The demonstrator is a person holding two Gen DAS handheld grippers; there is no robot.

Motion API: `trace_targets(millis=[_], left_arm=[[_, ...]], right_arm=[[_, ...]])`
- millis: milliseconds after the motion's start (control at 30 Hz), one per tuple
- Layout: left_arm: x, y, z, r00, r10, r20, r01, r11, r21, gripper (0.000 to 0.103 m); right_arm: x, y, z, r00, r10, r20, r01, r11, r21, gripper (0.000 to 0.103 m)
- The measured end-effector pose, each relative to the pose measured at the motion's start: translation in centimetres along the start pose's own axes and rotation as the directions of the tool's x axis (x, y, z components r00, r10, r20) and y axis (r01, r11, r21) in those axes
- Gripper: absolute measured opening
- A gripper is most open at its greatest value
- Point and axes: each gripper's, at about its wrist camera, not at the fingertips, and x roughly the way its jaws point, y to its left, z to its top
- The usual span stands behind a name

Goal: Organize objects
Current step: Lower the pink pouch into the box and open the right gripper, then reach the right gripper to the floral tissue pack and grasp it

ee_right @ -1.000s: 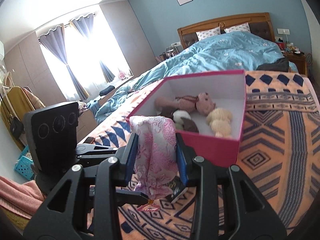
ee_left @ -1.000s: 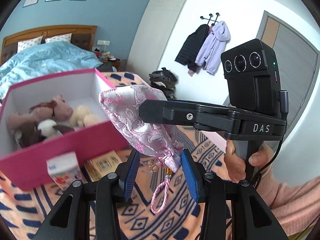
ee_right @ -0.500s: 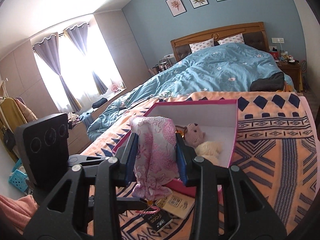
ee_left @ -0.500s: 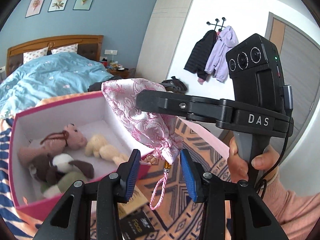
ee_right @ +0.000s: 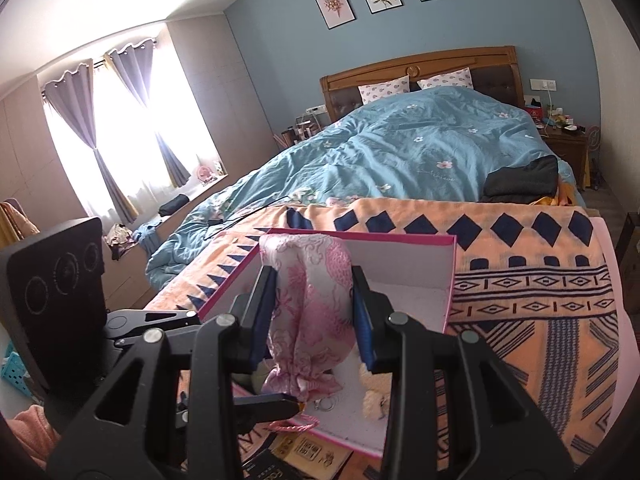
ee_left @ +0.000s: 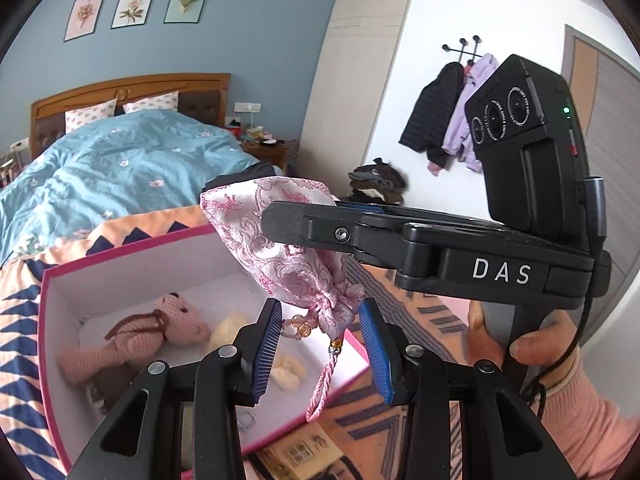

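The right gripper (ee_right: 312, 316) is clamping a pink-and-white brocade drawstring pouch (ee_right: 310, 308), its tasselled cord (ee_left: 322, 386) dangling, right above the pink box (ee_right: 450, 280). Inside the box, a crocheted pink bear (ee_left: 136, 340) is lying. The left gripper (ee_left: 320, 352) is hovering with fingers apart around the pouch's gathered neck.
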Motion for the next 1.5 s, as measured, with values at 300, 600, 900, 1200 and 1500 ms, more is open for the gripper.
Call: trace_targets(millis=[300, 600, 900, 1200, 1500], left_arm=[[3.4, 2.1, 0.4, 0.999, 0.021, -0.049, -0.024, 0.998, -0.061, 0.041], [6.6, 3.4, 0.4, 0.994, 0.031, -0.108, -0.042, 0.994, -0.099, 0.041], [8.7, 5.2, 0.5, 0.981, 0.102, -0.166, -0.129, 0.978, -0.165, 0.042], [7.2, 5.5, -0.7, 0.986, 0.108, -0.130, -0.130, 0.977, -0.168, 0.050], [1.0, 4.0, -3.2, 0.998, 0.065, 0.006, -0.064, 0.991, -0.119, 0.069]], right_arm=[[3.4, -2.3, 0.2, 0.997, -0.059, -0.053, 0.060, 0.998, 0.013, 0.039], [6.5, -3.9, -0.6, 0.982, -0.136, -0.128, 0.136, 0.991, -0.009, 0.039], [9.3, -5.3, -0.7, 0.949, -0.257, -0.182, 0.255, 0.966, -0.034, 0.042], [7.7, -5.0, -1.6, 0.955, -0.256, -0.149, 0.255, 0.966, -0.026, 0.061], [1.9, -2.5, -3.8, 0.991, -0.123, -0.049, 0.124, 0.992, 0.009, 0.061]])
